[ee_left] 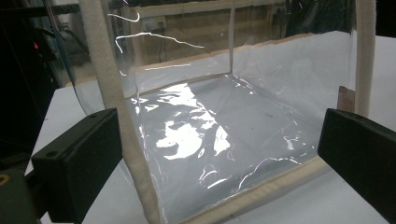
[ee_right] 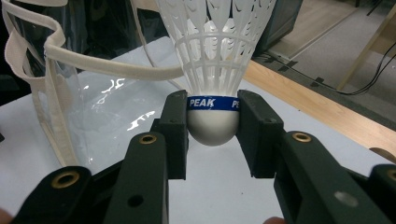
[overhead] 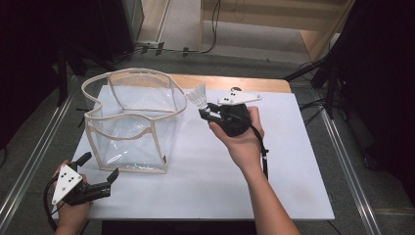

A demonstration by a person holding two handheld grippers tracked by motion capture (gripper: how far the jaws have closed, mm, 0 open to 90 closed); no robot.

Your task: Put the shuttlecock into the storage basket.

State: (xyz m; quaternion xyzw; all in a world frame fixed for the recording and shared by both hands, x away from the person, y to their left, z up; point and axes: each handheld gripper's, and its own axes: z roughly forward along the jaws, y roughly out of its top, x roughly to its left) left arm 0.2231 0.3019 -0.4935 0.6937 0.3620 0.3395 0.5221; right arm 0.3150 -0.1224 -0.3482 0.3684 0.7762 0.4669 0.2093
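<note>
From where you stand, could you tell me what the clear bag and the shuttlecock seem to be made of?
The clear bag looks like glossy see-through plastic film, probably vinyl: it wrinkles and throws bright glare. Its cream edging and handle look like matte woven fabric. The shuttlecock, held in the right gripper, seems to have a moulded white plastic skirt, going by its open lattice, and a smooth white rounded base, material uncertain.

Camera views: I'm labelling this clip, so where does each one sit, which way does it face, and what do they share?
High view: above the person's side, looking forward and down at the white table; both forearms, left gripper, right gripper.
Left gripper view: between open jaws, facing the clear bag.
Right gripper view: along jaws shut on the shuttlecock.
Shared: the bag appears in all three; the shuttlecock in the high and right gripper views.
</note>
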